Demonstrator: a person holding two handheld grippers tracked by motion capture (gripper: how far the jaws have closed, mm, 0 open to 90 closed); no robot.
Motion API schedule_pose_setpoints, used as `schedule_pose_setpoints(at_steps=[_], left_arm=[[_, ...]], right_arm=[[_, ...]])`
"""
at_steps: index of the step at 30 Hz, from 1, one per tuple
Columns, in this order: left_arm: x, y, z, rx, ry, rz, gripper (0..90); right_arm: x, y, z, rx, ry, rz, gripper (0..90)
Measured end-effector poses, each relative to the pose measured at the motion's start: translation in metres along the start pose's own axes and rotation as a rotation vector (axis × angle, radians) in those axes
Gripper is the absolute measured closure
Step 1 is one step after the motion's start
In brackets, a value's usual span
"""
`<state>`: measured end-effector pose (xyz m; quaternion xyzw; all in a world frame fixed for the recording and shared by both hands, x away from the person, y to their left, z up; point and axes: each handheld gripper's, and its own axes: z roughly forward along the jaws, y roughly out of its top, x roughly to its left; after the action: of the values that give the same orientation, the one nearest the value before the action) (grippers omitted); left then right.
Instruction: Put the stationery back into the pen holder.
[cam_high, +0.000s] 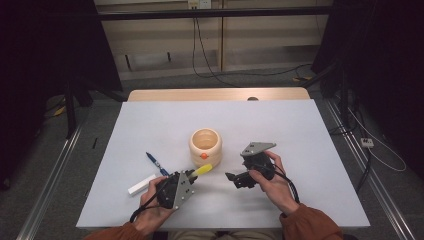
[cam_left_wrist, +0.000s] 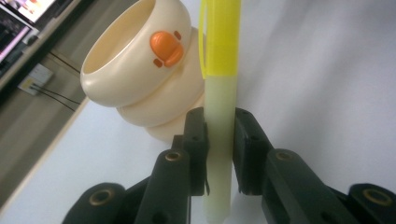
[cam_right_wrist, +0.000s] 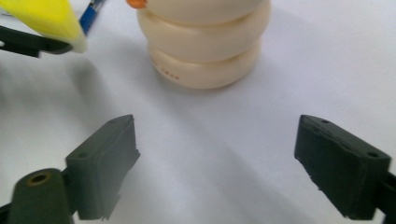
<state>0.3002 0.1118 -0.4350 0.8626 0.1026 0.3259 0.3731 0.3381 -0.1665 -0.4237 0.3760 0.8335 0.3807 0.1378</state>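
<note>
Beside the cream holder (cam_high: 205, 145), highlighter (cam_high: 203, 169) clamped, open table (cam_high: 310, 130) rightward

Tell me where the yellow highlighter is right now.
The yellow highlighter is clamped in the left gripper, low and left of centre in the high view, its yellow cap pointing at the cream duck-faced holder just beyond it.

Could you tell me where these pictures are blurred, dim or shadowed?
High view: dark surround, evenly lit white table. Left gripper view: yellow highlighter pen sharp, black jaws soft. Right gripper view: near jaws blurred, soft shadow beside the cream ringed duck-face pot.
</note>
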Motion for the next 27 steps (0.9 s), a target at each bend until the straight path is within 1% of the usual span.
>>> schedule_pose_setpoints(at_steps=[1, 2, 3, 4, 6, 9, 11, 12, 14, 16, 18, 20, 22, 23, 25, 26, 27], left_arm=[[0.001, 0.0, -0.001, -0.001, -0.006, -0.019, 77.6], [0.003, -0.001, -0.003, -0.013, -0.018, -0.045, 77.6], [0.004, -0.001, -0.004, -0.02, -0.025, -0.073, 77.6], [0.006, -0.002, -0.005, -0.023, -0.03, -0.091, 77.6], [0.01, -0.003, -0.008, -0.026, -0.035, -0.124, 77.6], [0.015, -0.004, -0.011, -0.037, -0.05, -0.184, 77.6], [0.017, -0.003, -0.014, -0.048, -0.047, -0.201, 77.6], [0.018, -0.003, -0.015, -0.058, -0.051, -0.221, 77.6], [0.021, -0.002, -0.017, -0.071, -0.056, -0.241, 77.6], [0.024, -0.001, -0.019, -0.082, -0.066, -0.265, 77.6], [0.027, 0.0, -0.022, -0.094, -0.073, -0.301, 77.5], [0.031, 0.001, -0.024, -0.108, -0.073, -0.33, 77.6], [0.036, 0.002, -0.027, -0.112, -0.07, -0.34, 77.6], [0.039, 0.003, -0.028, -0.128, -0.068, -0.359, 77.5], [0.044, 0.004, -0.03, -0.134, -0.061, -0.369, 77.5], [0.047, 0.005, -0.032, -0.146, -0.056, -0.383, 77.6], [0.05, 0.005, -0.033, -0.146, -0.054, -0.384, 77.5]], right_arm=[[-0.001, -0.001, -0.001, -0.007, -0.002, 0.004, 12.6], [-0.002, -0.003, -0.003, -0.015, -0.004, 0.01, 13.2], [-0.003, -0.004, -0.005, -0.025, -0.003, 0.008, 12.8], [-0.003, -0.006, -0.006, -0.027, -0.007, 0.003, 12.1], [-0.005, -0.01, -0.009, -0.04, -0.025, 0.009, 12.3], [-0.008, -0.017, -0.015, -0.065, -0.05, 0.019, 11.6], [-0.011, -0.021, -0.018, -0.094, -0.067, 0.024, 11.6], [-0.012, -0.023, -0.02, -0.112, -0.076, 0.026, 11.4], [-0.013, -0.026, -0.023, -0.141, -0.086, 0.043, 11.1], [-0.015, -0.029, -0.027, -0.15, -0.097, 0.039, 10.5], [-0.016, -0.033, -0.03, -0.155, -0.093, 0.054, 10.0], [-0.018, -0.038, -0.033, -0.151, -0.108, 0.065, 10.4], [-0.019, -0.043, -0.036, -0.152, -0.125, 0.071, 10.5], [-0.02, -0.044, -0.037, -0.153, -0.132, 0.077, 10.5], [-0.022, -0.049, -0.041, -0.166, -0.148, 0.093, 10.1], [-0.023, -0.051, -0.042, -0.168, -0.156, 0.096, 9.9], [-0.024, -0.053, -0.043, -0.177, -0.169, 0.105, 9.8]])
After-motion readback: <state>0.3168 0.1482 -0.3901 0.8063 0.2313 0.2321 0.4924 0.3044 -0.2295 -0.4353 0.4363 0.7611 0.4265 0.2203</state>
